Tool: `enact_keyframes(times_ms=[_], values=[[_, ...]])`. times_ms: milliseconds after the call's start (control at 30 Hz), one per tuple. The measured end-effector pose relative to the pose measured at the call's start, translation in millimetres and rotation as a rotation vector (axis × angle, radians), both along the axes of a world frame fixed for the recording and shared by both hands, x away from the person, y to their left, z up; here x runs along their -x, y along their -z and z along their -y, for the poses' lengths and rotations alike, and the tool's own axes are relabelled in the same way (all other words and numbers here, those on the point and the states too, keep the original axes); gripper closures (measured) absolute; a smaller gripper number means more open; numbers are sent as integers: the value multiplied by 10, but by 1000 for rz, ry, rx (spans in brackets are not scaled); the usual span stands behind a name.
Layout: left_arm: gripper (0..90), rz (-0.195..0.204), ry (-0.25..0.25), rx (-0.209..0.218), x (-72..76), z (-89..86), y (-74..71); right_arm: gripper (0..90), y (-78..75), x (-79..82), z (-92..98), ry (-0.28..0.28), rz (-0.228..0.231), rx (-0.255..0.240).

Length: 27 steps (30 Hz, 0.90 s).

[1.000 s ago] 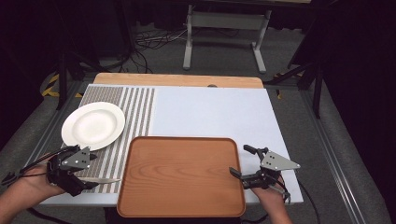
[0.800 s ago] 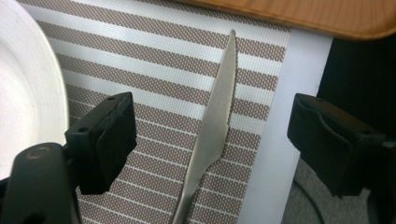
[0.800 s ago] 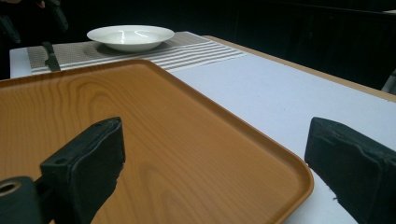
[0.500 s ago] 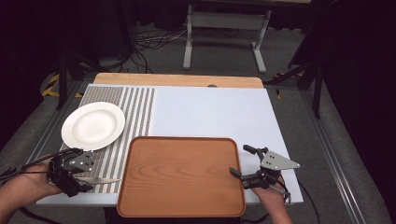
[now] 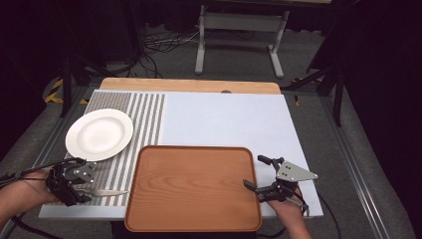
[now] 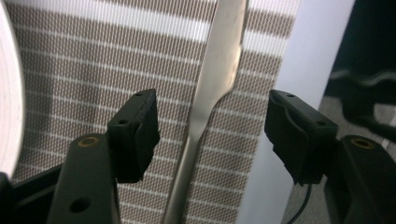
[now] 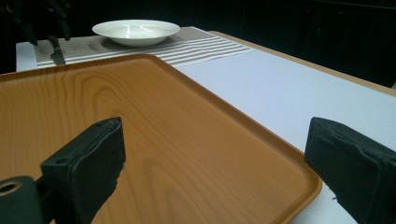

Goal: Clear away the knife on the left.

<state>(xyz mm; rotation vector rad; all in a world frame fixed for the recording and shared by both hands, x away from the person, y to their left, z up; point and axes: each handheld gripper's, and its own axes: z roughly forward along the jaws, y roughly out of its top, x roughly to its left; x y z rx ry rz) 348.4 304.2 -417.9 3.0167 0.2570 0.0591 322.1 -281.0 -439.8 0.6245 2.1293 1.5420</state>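
High view: a wooden tray [image 5: 194,189] sits at the near edge of the desk [image 5: 224,119], roughly at its middle, and its bed is bare. A white plate [image 5: 99,134] rests on the striped mat [image 5: 124,119] toward the desk's left edge, and it too holds nothing. No brand, label or writing can be read on any of them.

A silver knife [image 5: 107,192] lies flat on the striped mat near the desk's near left corner, between the plate and the near edge, its blade tip pointing at the tray's left rim and stopping just short of it. The left gripper [image 5: 74,191] sits over the handle end. In the left gripper view the knife [image 6: 205,112] runs up between the two black jaws, which have just been closing yet stand apart from the metal on both sides; neither pad touches it.

The right gripper [image 5: 259,174] hovers at the tray's right rim, near the desk's near right corner. In the right gripper view its jaws are spread wide, one over the tray's [image 7: 140,140] wood and one beyond its rim over the white surface, with nothing pinched. The plate [image 7: 135,29] shows at the far end, the knife's tip [image 7: 57,56] beside it.
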Motion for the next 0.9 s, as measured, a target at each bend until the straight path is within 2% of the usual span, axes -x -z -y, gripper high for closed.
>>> enact_keyframes(times_ms=[167, 300, 433, 533, 700, 767, 800, 833, 900], values=[[465, -3, 32, -44, -10, -40, 56, 59, 5, 0, -8, -2, 0, 4], [537, 10, 62, -80, -20, -56, 90, 59, 12, 0, -7, -5, -3, 2], [656, 11, 83, -116, -41, -72, 125, 60, 8, 4, -10, -10, -1, 2], [756, 31, 133, -141, -30, -54, 136, 63, 18, -2, -9, -19, -8, -3], [792, 28, 174, -172, -24, -18, 137, 66, 18, -1, -12, -26, -10, -9], [797, 32, 183, -168, -17, -11, 148, 67, 10, 8, -12, -24, -7, -10], [798, 36, 189, -185, -15, -2, 137, 67, 6, 12, -10, -28, -5, -11], [799, 38, 187, -168, -5, -12, 149, 67, 4, 14, -9, -27, -3, -11], [800, 46, 189, -173, 6, -17, 142, 68, 2, 16, -7, -26, -3, -15]])
